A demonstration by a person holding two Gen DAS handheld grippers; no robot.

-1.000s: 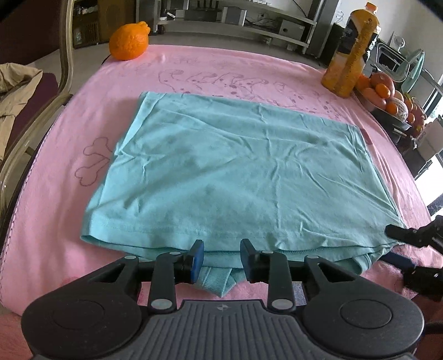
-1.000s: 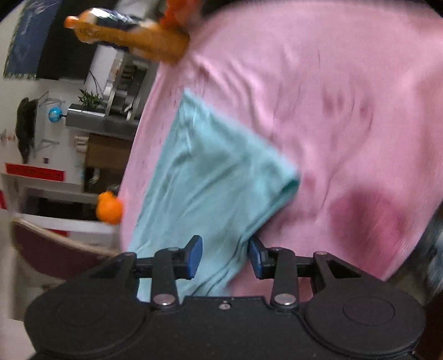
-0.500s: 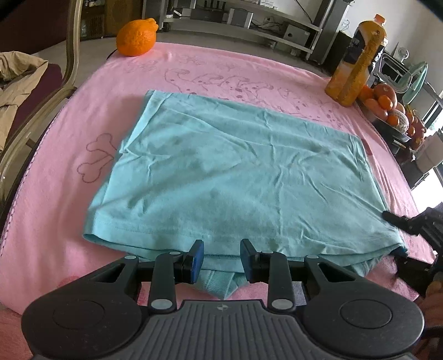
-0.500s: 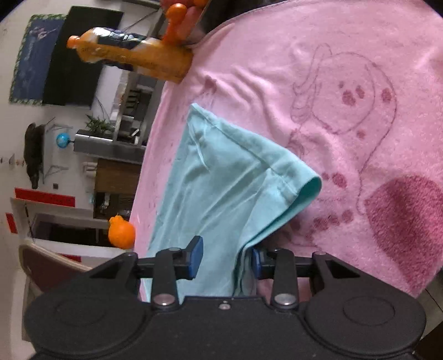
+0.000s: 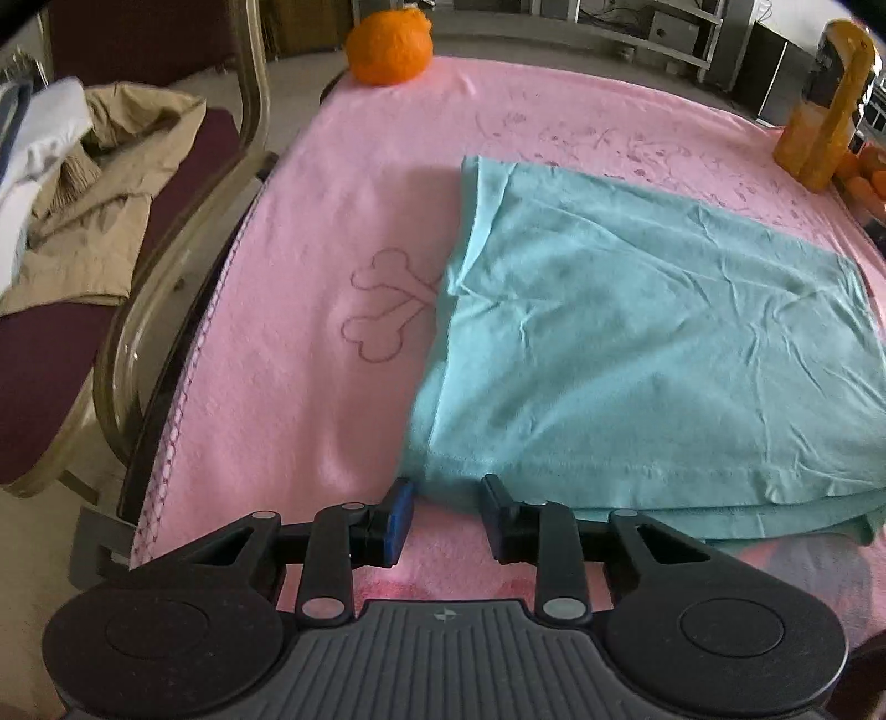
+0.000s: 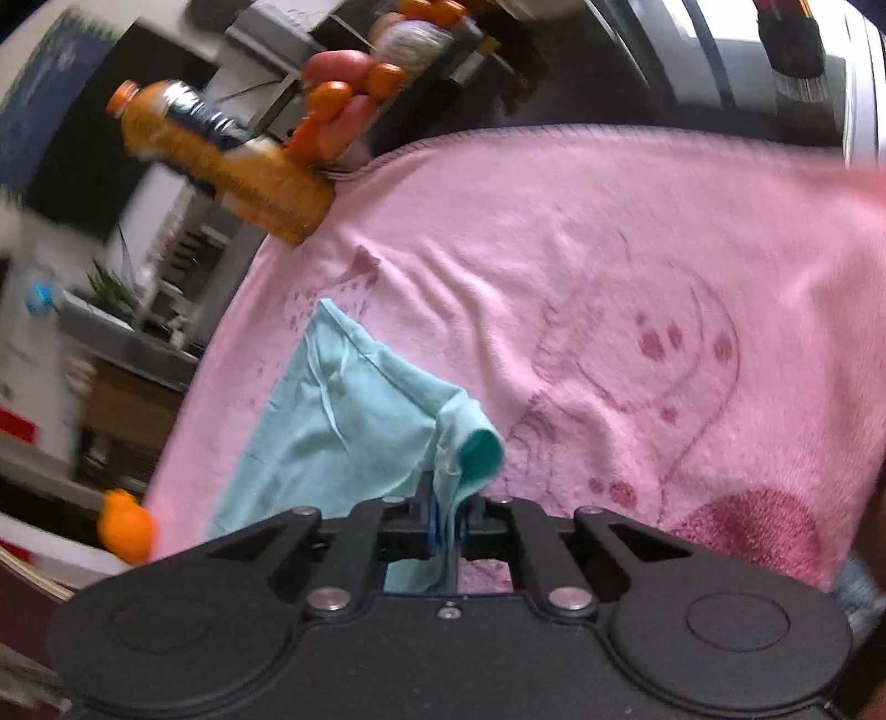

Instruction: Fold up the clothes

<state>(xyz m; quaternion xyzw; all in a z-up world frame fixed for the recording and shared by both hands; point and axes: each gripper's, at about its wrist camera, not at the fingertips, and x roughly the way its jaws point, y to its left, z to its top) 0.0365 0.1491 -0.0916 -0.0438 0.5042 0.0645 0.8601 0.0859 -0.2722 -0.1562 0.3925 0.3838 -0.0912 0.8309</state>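
A teal folded garment [image 5: 637, 343] lies flat on a pink towel [image 5: 343, 232] that covers the table. My left gripper [image 5: 440, 507] is open, its fingertips on either side of the garment's near left corner at towel level. In the right wrist view my right gripper [image 6: 446, 526] is shut on the garment's [image 6: 354, 437] near right corner, which bunches and lifts a little off the pink towel [image 6: 637, 310].
An orange [image 5: 390, 47] sits at the towel's far left edge. A juice bottle [image 5: 825, 111] and a fruit bowl [image 6: 360, 94] stand at the far right. A chair with a beige jacket [image 5: 94, 194] stands left of the table.
My left gripper has moved left from the middle of the near hem to the near left corner. My right gripper has closed on the near right corner and bunched it.
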